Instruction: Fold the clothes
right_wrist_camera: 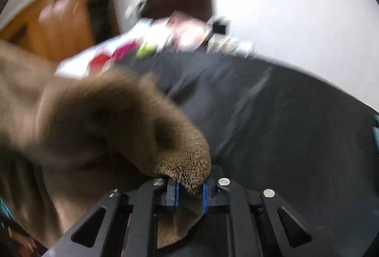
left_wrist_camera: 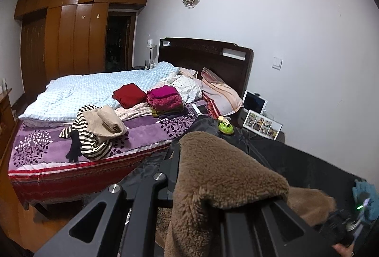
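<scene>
A brown fleece garment (left_wrist_camera: 220, 176) hangs between my two grippers above a black surface (left_wrist_camera: 308, 162). My left gripper (left_wrist_camera: 189, 186) is shut on one end of it; the fleece drapes over and hides the fingertips. In the right wrist view, which is motion blurred, my right gripper (right_wrist_camera: 189, 193) is shut on the other end of the brown fleece garment (right_wrist_camera: 113, 119), pinched between the blue-edged pads (right_wrist_camera: 205, 195). The right gripper also shows at the lower right of the left wrist view (left_wrist_camera: 343, 221).
A bed (left_wrist_camera: 47, 157) with a purple floral cover stands to the left, with a striped and beige heap (left_wrist_camera: 94, 131), a red folded piece (left_wrist_camera: 129, 94) and a magenta stack (left_wrist_camera: 164, 100). A green toy (left_wrist_camera: 226, 128) and photo frames (left_wrist_camera: 263, 124) sit beyond the black surface.
</scene>
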